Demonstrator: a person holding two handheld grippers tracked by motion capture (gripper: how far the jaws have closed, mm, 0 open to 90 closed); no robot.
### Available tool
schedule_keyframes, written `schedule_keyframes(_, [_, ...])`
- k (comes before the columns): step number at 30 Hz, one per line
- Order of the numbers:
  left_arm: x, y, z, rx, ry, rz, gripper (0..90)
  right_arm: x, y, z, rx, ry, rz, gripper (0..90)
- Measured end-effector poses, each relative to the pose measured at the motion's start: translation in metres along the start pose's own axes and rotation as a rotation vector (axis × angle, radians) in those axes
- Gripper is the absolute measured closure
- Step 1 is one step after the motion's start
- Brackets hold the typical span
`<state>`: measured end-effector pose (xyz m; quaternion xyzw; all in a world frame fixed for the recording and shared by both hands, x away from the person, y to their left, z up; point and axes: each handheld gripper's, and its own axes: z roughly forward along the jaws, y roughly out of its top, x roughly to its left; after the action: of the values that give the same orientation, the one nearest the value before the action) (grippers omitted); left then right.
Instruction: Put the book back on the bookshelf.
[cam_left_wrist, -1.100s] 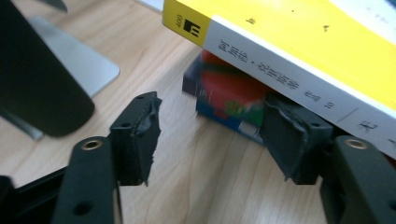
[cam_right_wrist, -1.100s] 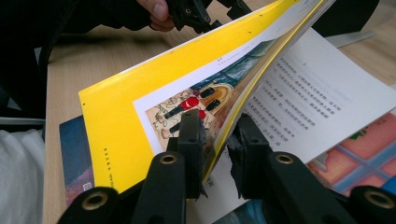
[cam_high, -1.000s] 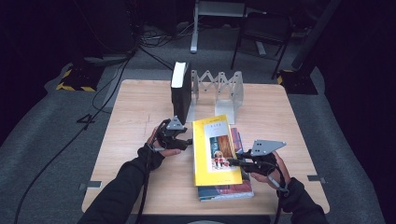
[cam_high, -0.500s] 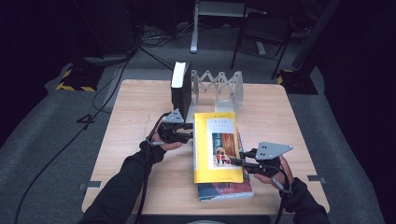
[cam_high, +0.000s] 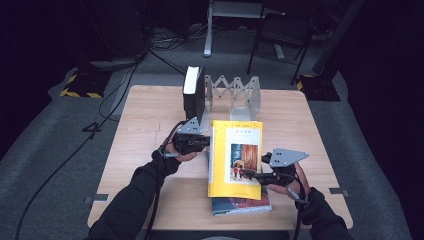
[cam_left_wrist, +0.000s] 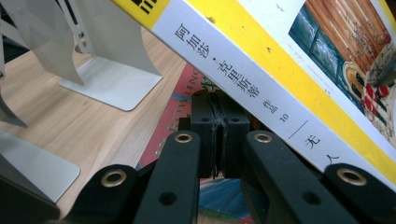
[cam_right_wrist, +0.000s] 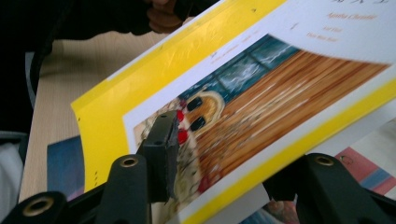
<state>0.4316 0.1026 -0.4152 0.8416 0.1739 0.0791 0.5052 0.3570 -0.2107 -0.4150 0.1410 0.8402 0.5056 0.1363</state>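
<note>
Right gripper view: hand-held gripper (cam_right_wrist: 224, 163) straddles yellow book (cam_right_wrist: 261, 84) (far jaw hidden), jaws just opening.

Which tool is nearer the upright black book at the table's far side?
Left. The left tool sits just in front of the black book; the right tool is farther off, across the yellow book.

From my seat the high view is a lit island: the pale wooden surface (cam_high: 150, 125) is bright under overhead light, while the floor and room around it sink into near black. Shadows there are soft and short. That view is slightly soft and grainy. In the left gripper view the glossy yellow paperback book (cam_left_wrist: 261, 70) is sharp and evenly lit, and the black tool (cam_left_wrist: 215, 135) close in is dark. In the right gripper view the book cover blurs toward the top right.
</note>
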Motion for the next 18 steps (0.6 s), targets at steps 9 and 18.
schedule_keyframes(9, [0.003, 0.012, -0.004, -0.035, 0.013, 0.005, 89.5, -0.006, 0.006, 0.0, -0.022, -0.075, -0.009, 76.5])
schedule_keyframes(18, [-0.004, 0.026, -0.011, -0.073, 0.038, 0.015, 87.4, -0.002, 0.007, -0.006, -0.083, -0.193, -0.051, 82.8])
